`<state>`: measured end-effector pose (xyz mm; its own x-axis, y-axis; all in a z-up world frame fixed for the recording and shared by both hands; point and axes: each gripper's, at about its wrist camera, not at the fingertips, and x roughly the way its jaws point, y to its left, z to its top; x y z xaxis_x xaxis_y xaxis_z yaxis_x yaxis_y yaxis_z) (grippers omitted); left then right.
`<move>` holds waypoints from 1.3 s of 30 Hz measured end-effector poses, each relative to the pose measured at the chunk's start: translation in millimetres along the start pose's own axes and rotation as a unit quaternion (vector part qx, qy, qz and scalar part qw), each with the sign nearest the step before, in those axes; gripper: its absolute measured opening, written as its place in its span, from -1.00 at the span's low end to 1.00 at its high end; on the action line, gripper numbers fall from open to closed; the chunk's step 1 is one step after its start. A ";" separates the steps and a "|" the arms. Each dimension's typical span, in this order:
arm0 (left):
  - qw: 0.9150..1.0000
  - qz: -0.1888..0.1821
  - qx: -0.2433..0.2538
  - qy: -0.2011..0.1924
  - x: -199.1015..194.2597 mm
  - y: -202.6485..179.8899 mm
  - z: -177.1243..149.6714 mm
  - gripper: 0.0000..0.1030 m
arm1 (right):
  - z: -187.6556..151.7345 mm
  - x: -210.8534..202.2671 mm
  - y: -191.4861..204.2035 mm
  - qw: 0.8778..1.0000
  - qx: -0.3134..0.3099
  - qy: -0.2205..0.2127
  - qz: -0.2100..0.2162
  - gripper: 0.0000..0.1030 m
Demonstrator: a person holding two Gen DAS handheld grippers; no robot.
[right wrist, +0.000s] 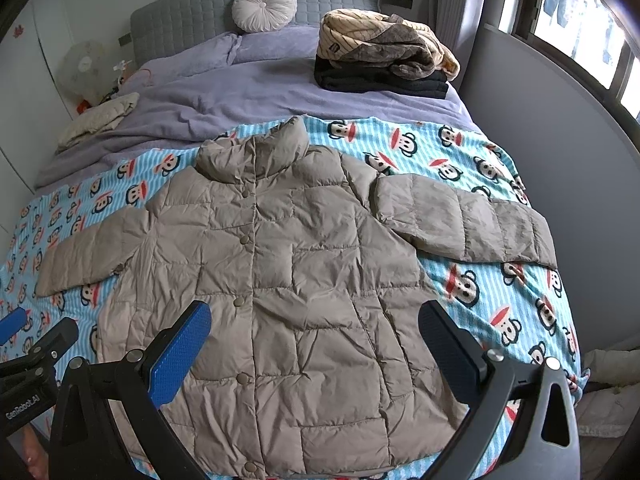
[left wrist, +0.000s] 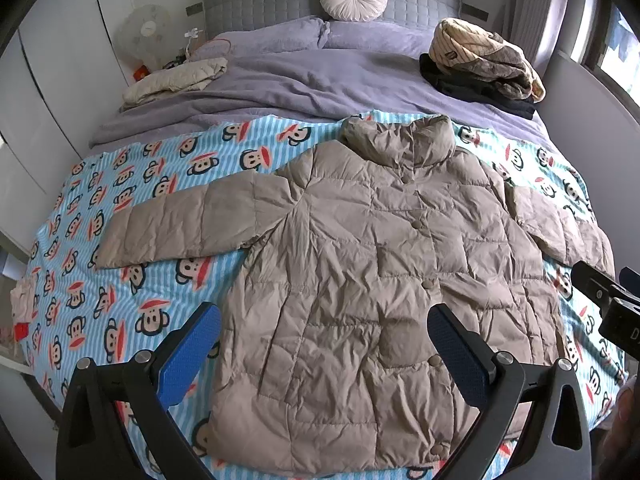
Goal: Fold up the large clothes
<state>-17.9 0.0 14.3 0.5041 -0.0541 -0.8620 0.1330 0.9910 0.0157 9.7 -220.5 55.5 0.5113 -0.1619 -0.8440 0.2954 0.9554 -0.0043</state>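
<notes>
A beige quilted puffer jacket lies flat and buttoned on a blue monkey-print blanket, collar toward the headboard and both sleeves spread out to the sides. My left gripper hovers open above the jacket's lower left part, blue pads wide apart and holding nothing. My right gripper is open too, above the jacket's lower right part. Each gripper shows at the edge of the other's view: the right one and the left one.
A stack of folded clothes sits on the purple duvet at the back right. A cream garment lies at the back left near a fan. A grey wall runs along the bed's right side.
</notes>
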 end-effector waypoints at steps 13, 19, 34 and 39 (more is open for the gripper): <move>1.000 0.001 -0.001 0.003 1.5 0.1 0.3 1.00 | -0.5 2.5 0.7 1.000 -0.001 0.001 0.000 1.00; 1.000 0.000 -0.001 0.004 1.5 0.0 1.2 1.00 | 0.9 2.7 0.9 1.000 -0.001 0.002 0.001 1.00; 1.000 -0.001 -0.003 0.009 4.8 3.0 -3.4 1.00 | -3.3 9.2 4.4 1.000 -0.003 0.006 0.000 1.00; 1.000 -0.003 -0.007 0.020 11.3 7.1 -1.1 1.00 | -5.8 14.5 9.1 1.000 -0.007 0.012 0.000 1.00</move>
<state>-12.2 6.5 4.2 0.4690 -0.0564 -0.8814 0.1238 0.9923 0.0024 15.1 -212.7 40.1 0.4920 -0.1560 -0.8565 0.2839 0.9588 -0.0116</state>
